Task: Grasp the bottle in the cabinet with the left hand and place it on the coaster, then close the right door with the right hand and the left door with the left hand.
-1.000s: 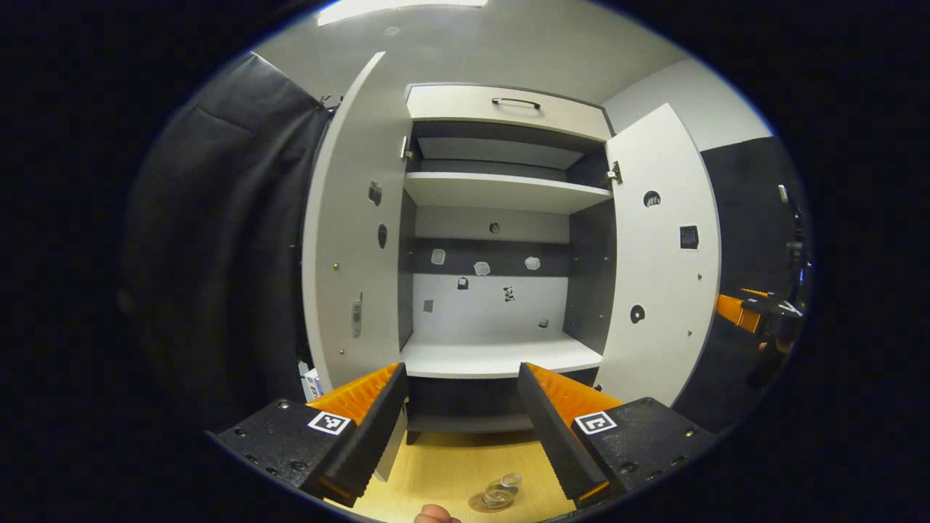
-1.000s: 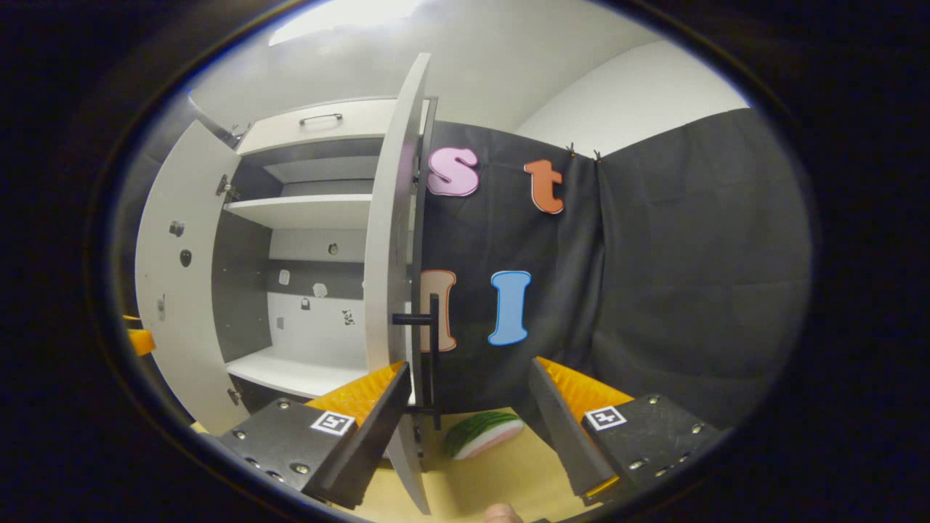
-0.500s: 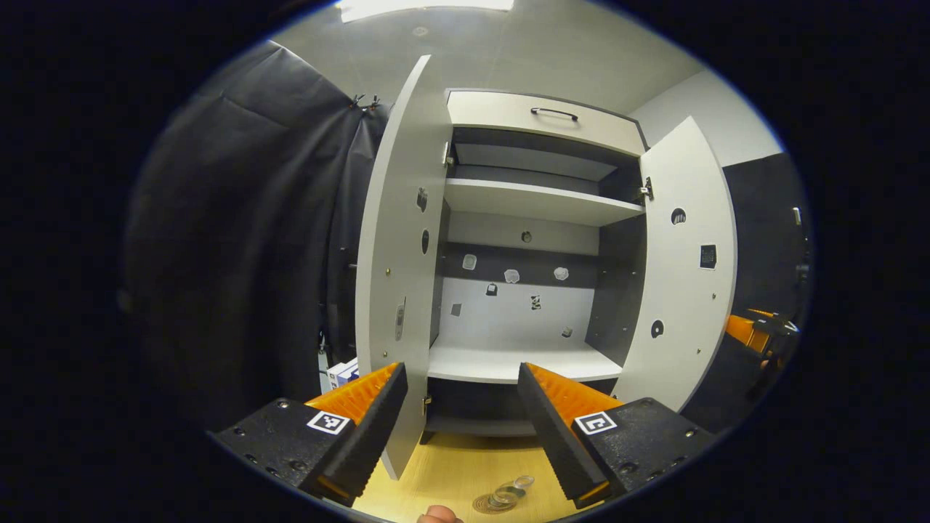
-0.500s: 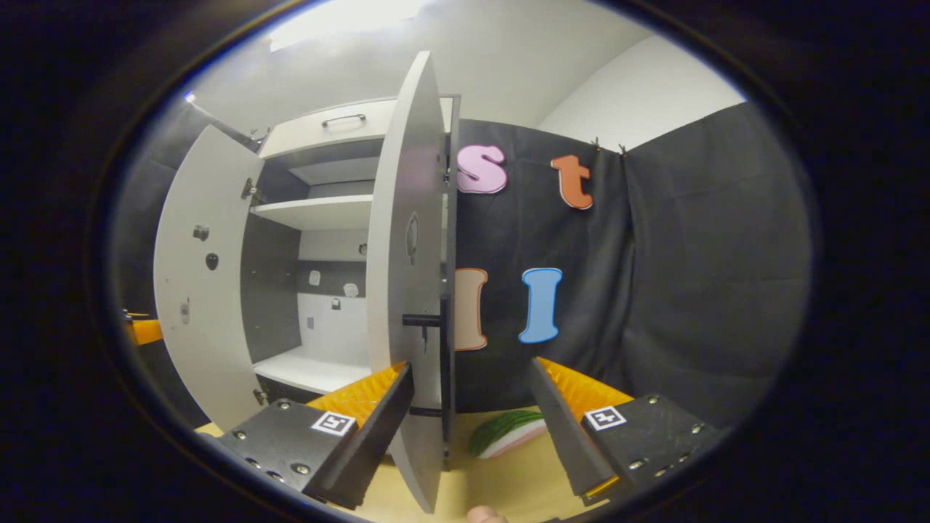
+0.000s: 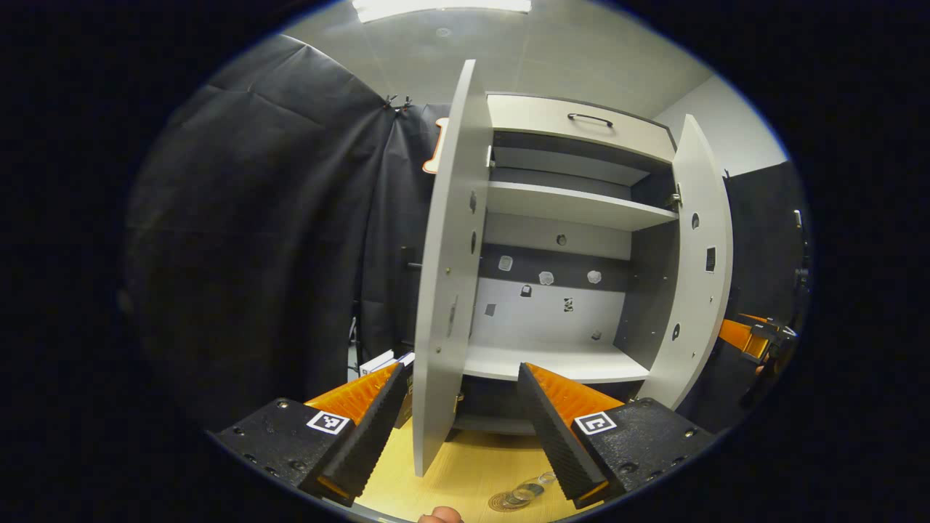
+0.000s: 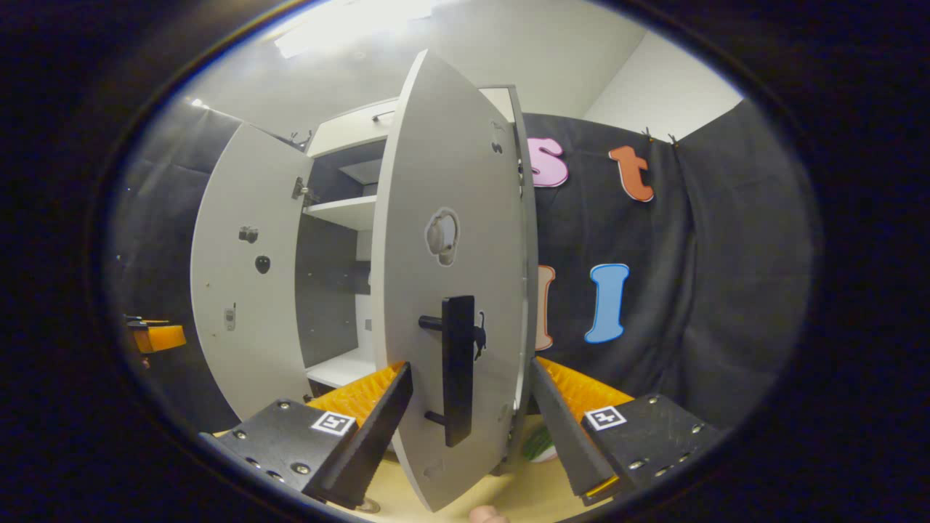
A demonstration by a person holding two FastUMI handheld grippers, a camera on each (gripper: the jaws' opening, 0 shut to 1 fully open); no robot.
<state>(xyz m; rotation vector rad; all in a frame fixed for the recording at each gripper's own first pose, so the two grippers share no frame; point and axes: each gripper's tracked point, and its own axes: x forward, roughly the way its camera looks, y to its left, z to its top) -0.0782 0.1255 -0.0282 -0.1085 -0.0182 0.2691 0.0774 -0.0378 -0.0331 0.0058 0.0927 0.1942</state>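
The grey cabinet (image 5: 559, 211) stands with both doors open. In the left gripper view, a small clear bottle (image 5: 524, 492) rests on a round coaster (image 5: 503, 502) on the wooden table, low between my fingers. My left gripper (image 5: 459, 370) is open, and the left door (image 5: 443, 290) stands edge-on just beyond it. The right door (image 5: 699, 261) hangs open at the right. In the right gripper view, my right gripper (image 6: 471, 365) is open close behind the right door's outer face (image 6: 450, 181), with the black handle (image 6: 458, 363) between the fingers, untouched.
The cabinet shelves (image 5: 559, 362) hold nothing. A watermelon-slice toy (image 6: 538, 443) lies on the table behind the right door. Small boxes (image 5: 378, 361) sit left of the cabinet. The right gripper (image 5: 755, 338) shows far right, the left gripper (image 6: 156, 336) far left.
My right gripper has moved round to face the right door's outer side, bringing the handle between its fingers. The left gripper view has swung so the left door now sits in the middle.
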